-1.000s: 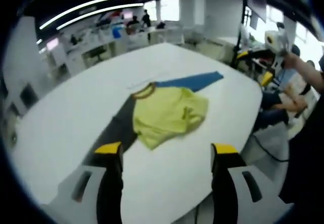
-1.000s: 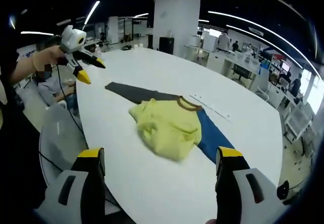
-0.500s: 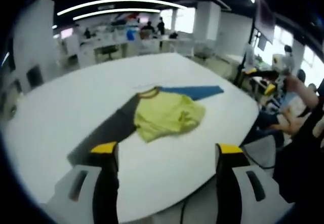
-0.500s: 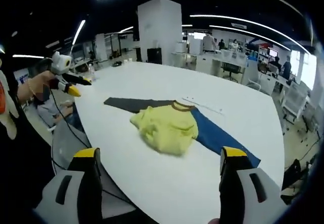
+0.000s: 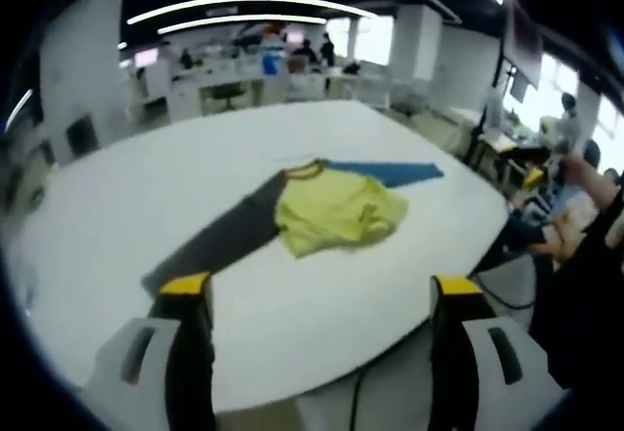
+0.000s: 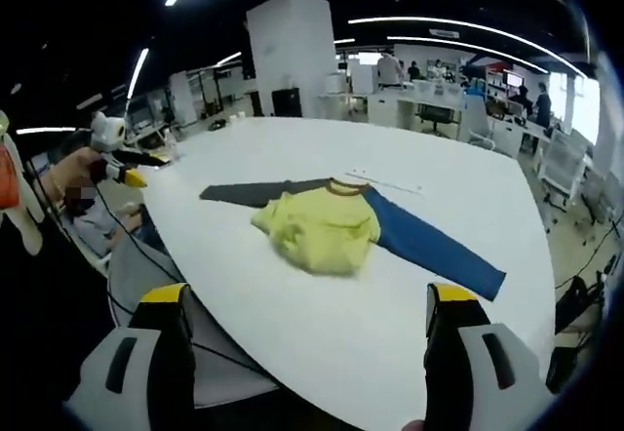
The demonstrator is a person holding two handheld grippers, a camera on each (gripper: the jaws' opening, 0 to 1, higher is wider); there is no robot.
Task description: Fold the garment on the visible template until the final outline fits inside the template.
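Garment (image 5: pixel 336 214) lies crumpled; no legible writing, seemingly.

Big white table (image 5: pixel 127 197), office desks (image 6: pixel 429 99) behind, white pillar (image 6: pixel 288 56), ceiling strip lights (image 5: pixel 244 4)

Both grippers pull back from the table (image 6: pixel 292 294): garment (image 5: pixel 331 212) sits farther off and smaller in both views than 1 s ago. Left gripper (image 6: pixel 122 168) drops lower and farther left in the right gripper view. Garment itself unmoved, still crumpled.
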